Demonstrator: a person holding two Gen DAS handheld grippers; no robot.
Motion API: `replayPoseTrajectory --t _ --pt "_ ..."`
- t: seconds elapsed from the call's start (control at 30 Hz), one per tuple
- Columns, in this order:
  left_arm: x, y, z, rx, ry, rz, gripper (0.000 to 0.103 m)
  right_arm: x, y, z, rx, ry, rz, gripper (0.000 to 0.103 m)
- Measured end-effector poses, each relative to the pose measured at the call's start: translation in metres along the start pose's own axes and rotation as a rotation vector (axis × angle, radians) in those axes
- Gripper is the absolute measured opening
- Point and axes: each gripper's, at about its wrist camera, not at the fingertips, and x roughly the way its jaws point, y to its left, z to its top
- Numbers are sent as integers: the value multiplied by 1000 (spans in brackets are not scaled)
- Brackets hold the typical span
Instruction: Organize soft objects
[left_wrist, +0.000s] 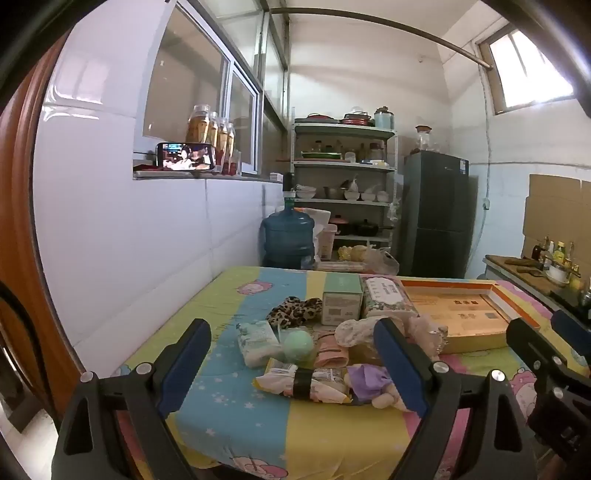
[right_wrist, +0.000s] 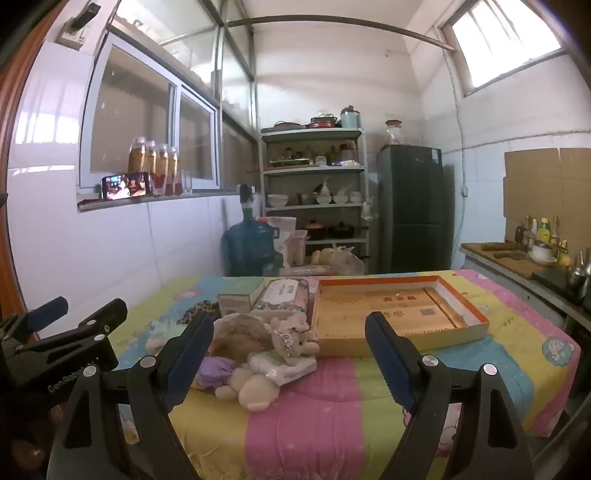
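A heap of soft things lies on the bright striped cloth (left_wrist: 236, 406): a leopard-print scrunchie (left_wrist: 293, 310), a green ball (left_wrist: 298, 345), a pink folded cloth (left_wrist: 330, 354), wrapped tissue packs (left_wrist: 258, 341), a banded packet (left_wrist: 303, 382) and a plush doll in purple (left_wrist: 369, 384). A shallow orange-rimmed box (right_wrist: 399, 314) sits right of the heap. My left gripper (left_wrist: 291, 358) hovers open in front of the heap, nothing between its fingers. My right gripper (right_wrist: 288, 354) is open too, with the plush doll (right_wrist: 251, 387) and a wrapped pack (right_wrist: 282, 363) lying ahead between its fingers, untouched.
A green carton (left_wrist: 341, 299) and a floral tissue pack (left_wrist: 388, 299) stand behind the heap. Beyond the table are a blue water jug (left_wrist: 288, 236), a shelf of dishes (left_wrist: 343, 184), a dark fridge (left_wrist: 436, 214) and a counter with bottles (right_wrist: 535, 251) at right.
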Motion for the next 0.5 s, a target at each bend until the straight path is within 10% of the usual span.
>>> replayPoseTrajectory --t 0.5 --pt "-2 -3 -2 18 -8 -38 88 0 0 0 0 0 1 85"
